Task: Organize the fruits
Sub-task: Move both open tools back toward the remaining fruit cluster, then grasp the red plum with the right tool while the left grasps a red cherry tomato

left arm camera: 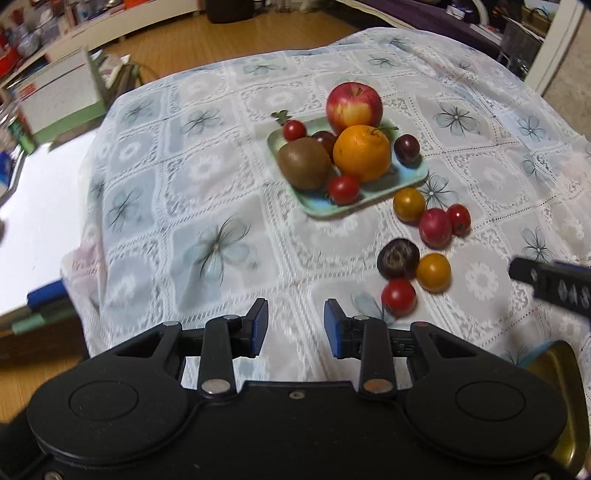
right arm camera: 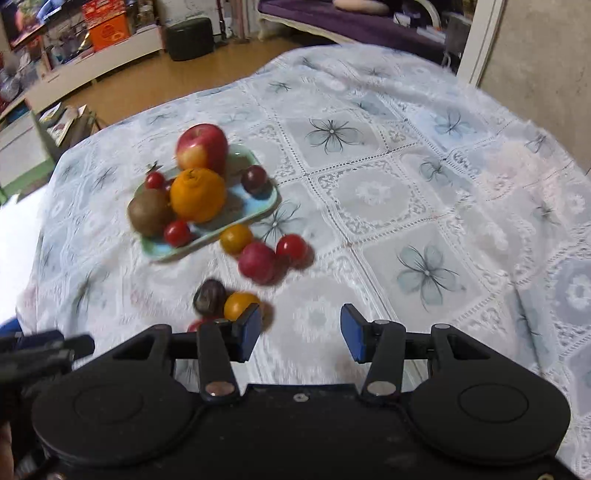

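We are finding no text that can be read in either view. We are seeing an orange box (right arm camera: 110, 31) with a pale emblem at about eleven o'clock in the right wrist view — the mark is too blurred to make out. At ten o'clock in the left wrist view a white box (left arm camera: 59, 94) is showing a red patch and a dark line — nothing legible there either.
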Motion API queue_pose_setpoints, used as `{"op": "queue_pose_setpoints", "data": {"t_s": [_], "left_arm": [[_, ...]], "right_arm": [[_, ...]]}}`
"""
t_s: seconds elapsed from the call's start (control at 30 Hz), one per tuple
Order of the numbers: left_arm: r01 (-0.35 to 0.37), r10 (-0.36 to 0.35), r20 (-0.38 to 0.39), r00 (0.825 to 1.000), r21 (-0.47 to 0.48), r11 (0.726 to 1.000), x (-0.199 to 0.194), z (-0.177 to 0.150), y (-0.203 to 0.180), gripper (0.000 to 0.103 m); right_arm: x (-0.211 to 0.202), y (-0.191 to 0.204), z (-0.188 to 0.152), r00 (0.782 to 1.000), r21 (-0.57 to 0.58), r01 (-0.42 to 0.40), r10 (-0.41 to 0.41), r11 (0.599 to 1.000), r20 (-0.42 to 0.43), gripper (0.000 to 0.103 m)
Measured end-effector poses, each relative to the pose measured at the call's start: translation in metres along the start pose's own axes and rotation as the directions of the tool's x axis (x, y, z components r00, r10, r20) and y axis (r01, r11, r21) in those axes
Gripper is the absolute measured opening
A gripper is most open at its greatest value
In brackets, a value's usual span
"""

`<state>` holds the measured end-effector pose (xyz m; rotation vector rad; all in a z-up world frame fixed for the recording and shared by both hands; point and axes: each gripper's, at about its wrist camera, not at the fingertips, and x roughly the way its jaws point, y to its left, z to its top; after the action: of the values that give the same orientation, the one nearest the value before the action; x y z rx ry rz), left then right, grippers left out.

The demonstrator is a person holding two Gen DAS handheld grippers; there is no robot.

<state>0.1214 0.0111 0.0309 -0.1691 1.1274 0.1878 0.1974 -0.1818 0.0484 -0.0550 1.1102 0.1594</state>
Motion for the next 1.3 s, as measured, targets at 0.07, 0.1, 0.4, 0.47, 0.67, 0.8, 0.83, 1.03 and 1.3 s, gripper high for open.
{"op": "queue_pose_setpoints", "data": {"t_s": [0.07,0.1,0.4,0.47,0.67,0.8,0.83,1.03,1.3], "left_arm": [[0.017,-0.017,-0.020,1.000,0.004,1.000,0.009,0.008,0.001,0.042],[0.032,-0.032,-0.028,0.999,0.003,0.999,0.012,0.011,0.002,0.042],[0.086,-0.090,-0.075,0.993,-0.061,0.994,0.025,0.018,0.009,0.042],[0.089,-0.095,-0.081,0.992,-0.068,0.994,0.027,0.020,0.009,0.042],[0.093,-0.101,-0.093,0.991,-0.082,0.992,0.032,0.022,0.007,0.042],[0.085,-0.093,-0.100,0.991,-0.082,0.993,0.036,0.022,0.005,0.042],[0.084,-0.092,-0.102,0.990,-0.080,0.993,0.038,0.022,0.004,0.042],[0.087,-0.094,-0.103,0.990,-0.067,0.994,0.045,0.021,-0.005,0.042],[0.155,-0.155,-0.110,0.982,-0.005,0.988,0.061,0.015,-0.033,0.042]], "right_arm": [[0.017,-0.010,0.014,0.999,0.063,-0.028,0.030,0.998,-0.027,0.049],[0.024,-0.014,0.020,0.999,0.090,-0.042,0.045,0.995,-0.027,0.049],[0.094,-0.012,0.060,0.997,0.171,-0.010,0.022,0.985,-0.069,0.048],[0.104,-0.008,0.063,0.997,0.164,-0.004,0.017,0.986,-0.081,0.048],[0.128,0.002,0.064,0.991,0.134,0.037,-0.019,0.990,-0.132,0.047],[0.133,0.004,0.058,0.992,0.122,0.053,-0.038,0.991,-0.124,0.042],[0.132,0.002,0.058,0.992,0.126,0.039,-0.023,0.991,-0.124,0.037],[0.113,-0.016,0.053,0.992,0.184,-0.012,0.036,0.983,-0.124,0.029],[0.054,-0.039,0.009,0.996,0.224,-0.064,0.075,0.972,-0.038,0.030]]}}
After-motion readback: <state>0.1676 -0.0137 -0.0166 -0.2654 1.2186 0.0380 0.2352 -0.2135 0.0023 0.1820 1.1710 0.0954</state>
